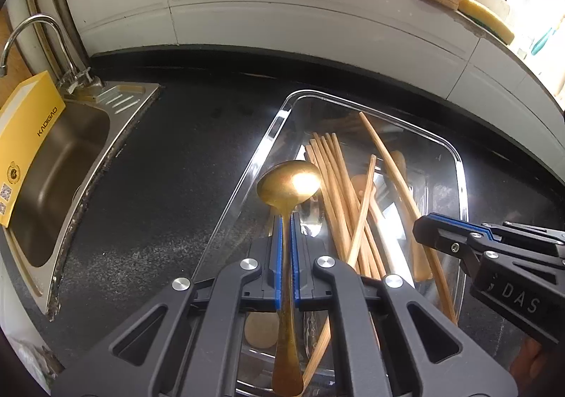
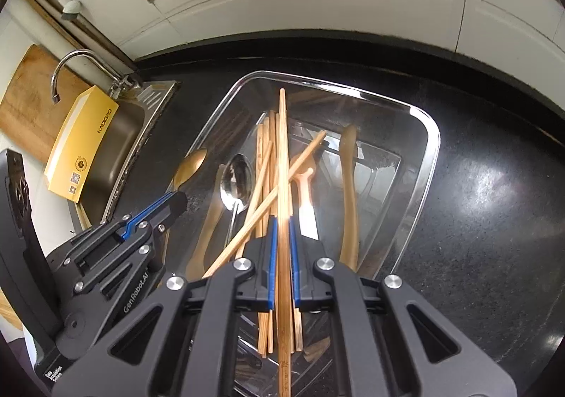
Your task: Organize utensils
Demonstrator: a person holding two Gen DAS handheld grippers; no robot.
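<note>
Left wrist view: our left gripper [image 1: 286,231] is clamped on a gold spoon [image 1: 289,185] above the clear tray [image 1: 247,164]. Right gripper [image 2: 281,238] pinches one chopstick [image 2: 282,149] over same tray w/ other utensils.

Black speckled countertop [image 1: 169,164] carries clear plastic tray [image 1: 462,178], set just right of steel sink [image 1: 53,156] sunk into counter's left end; tray rim stands apart from sink edge, dark counter bare between them; white tiled wall [image 1: 282,26] runs along counter's back edge; glare spot on counter right of tray in right wrist view
</note>
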